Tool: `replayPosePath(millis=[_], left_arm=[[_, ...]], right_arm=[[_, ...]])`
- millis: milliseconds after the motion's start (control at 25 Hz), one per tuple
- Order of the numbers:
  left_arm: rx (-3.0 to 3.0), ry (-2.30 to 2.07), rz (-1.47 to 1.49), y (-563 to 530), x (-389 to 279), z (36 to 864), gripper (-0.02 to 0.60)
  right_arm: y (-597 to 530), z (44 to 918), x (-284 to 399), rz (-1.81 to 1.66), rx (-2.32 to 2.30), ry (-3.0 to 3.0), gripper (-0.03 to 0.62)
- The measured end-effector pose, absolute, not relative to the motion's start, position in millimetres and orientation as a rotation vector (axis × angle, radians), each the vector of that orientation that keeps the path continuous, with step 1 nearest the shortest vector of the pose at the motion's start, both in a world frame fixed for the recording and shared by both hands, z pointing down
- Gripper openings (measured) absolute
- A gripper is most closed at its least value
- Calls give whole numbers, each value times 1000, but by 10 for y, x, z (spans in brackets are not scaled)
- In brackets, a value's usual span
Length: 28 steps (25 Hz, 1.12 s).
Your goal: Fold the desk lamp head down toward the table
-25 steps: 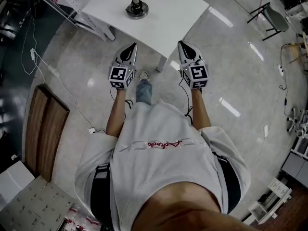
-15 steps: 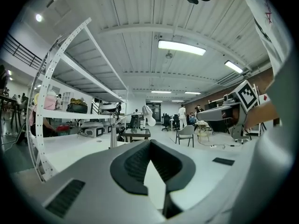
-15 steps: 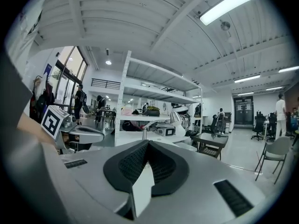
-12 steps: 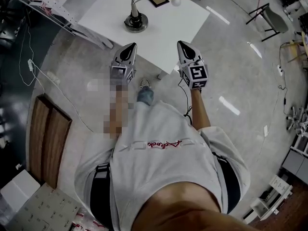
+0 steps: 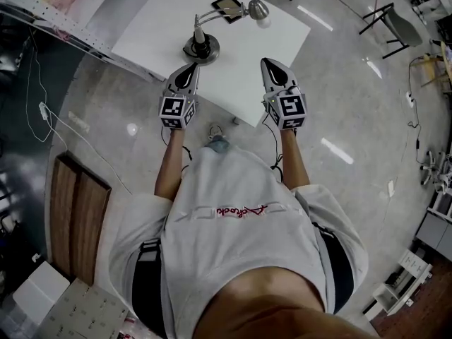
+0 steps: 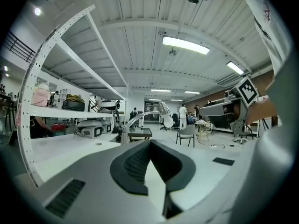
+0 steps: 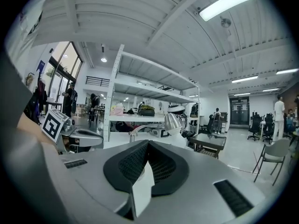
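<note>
A silver desk lamp stands on the white table (image 5: 148, 27): its round base (image 5: 201, 48) is near the front, and its arm bends right to the raised head (image 5: 258, 8). In the head view my left gripper (image 5: 192, 68) is shut and empty just short of the base. My right gripper (image 5: 270, 63) is shut and empty over the table's near edge, to the right of the base. The left gripper view has the lamp head (image 6: 163, 109) ahead past the shut left gripper (image 6: 149, 146). In the right gripper view the lamp head (image 7: 173, 122) lies beyond the shut right gripper (image 7: 147, 146).
A small dark framed panel (image 5: 227, 7) lies on the table behind the lamp. A metal shelving rack (image 5: 56, 9) stands left of the table. On the floor are a wooden board (image 5: 74, 210) and a white cable (image 5: 70, 122). A chair (image 5: 395, 23) stands far right.
The table and lamp have come closer in the head view. Both grippers, still shut, now reach over the table's near edge, and the lamp's arm and head have come into view.
</note>
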<state>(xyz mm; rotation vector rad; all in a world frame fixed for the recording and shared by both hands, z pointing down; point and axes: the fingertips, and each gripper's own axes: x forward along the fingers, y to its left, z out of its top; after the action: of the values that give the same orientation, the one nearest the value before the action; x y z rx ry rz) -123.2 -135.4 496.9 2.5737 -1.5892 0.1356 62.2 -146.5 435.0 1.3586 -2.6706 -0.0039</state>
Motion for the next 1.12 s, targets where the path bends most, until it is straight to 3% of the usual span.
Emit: replayPosePath(millis=[1120], left_arm=[[2523, -1516, 208, -2099, -978, 5352, 26]], right_arm=[[-2143, 4676, 607, 118, 1317, -2685, 29]])
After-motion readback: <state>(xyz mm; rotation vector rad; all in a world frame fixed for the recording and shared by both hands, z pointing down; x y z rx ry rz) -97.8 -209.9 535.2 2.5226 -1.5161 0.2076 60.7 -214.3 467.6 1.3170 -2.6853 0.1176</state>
